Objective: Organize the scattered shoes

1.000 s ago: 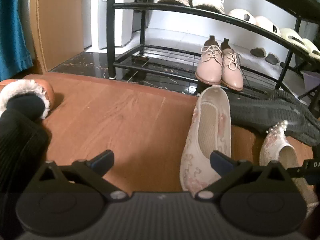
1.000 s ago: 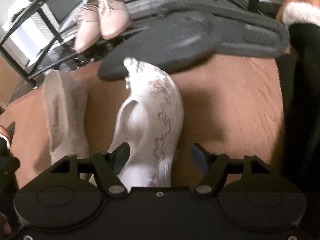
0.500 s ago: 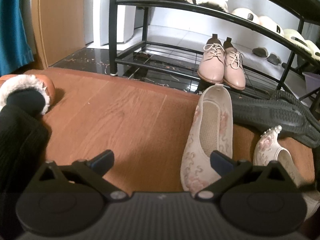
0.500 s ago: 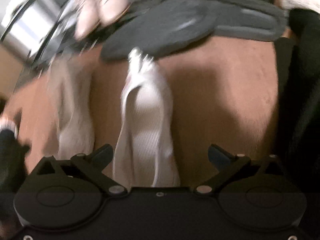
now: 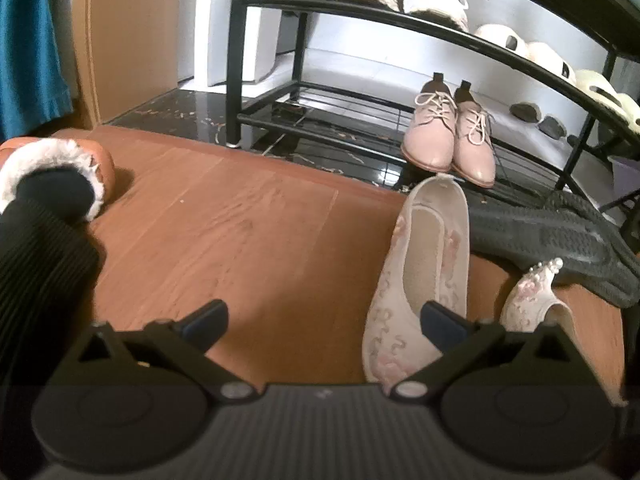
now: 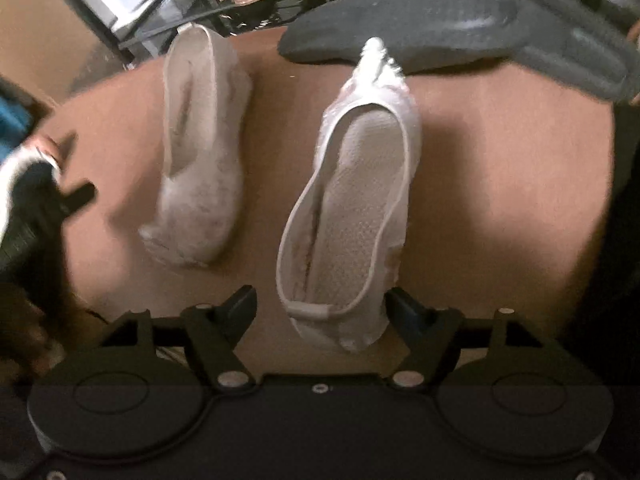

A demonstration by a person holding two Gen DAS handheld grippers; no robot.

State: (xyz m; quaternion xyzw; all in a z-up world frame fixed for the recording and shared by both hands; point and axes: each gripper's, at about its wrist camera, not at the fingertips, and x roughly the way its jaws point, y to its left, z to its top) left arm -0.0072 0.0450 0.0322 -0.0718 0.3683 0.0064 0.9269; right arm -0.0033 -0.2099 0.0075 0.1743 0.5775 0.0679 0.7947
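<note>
Shoes, left wrist view: two pale embroidered flats lie on the wooden floor (image 5: 240, 232) in front of a black shoe rack (image 5: 400, 12).
Near flat (image 5: 424, 280): long axis runs away from the camera, toe close to the claw, heel toward the rack.
Pearl-toed flat (image 5: 536, 300): right of the first, its beaded tip against a dark sole-up shoe (image 5: 560, 240).
Pink lace-ups (image 5: 450, 136): paired on the rack's bottom shelf, toes facing the camera.
Left claw (image 5: 324, 322): spread wide, nothing between its fingers, right finger overlapping the near flat.
Fur-trimmed slipper (image 5: 52, 172): far left, on a person's foot.
Shoes, right wrist view: both flats lie roughly parallel, long axes running away from the camera.
Pearl-toed flat, this view: heel nearest, beaded toe pointing at the dark shoe.
Right claw (image 6: 320, 304): wide apart, straddling that flat's heel without gripping; contact cannot be told.
</note>
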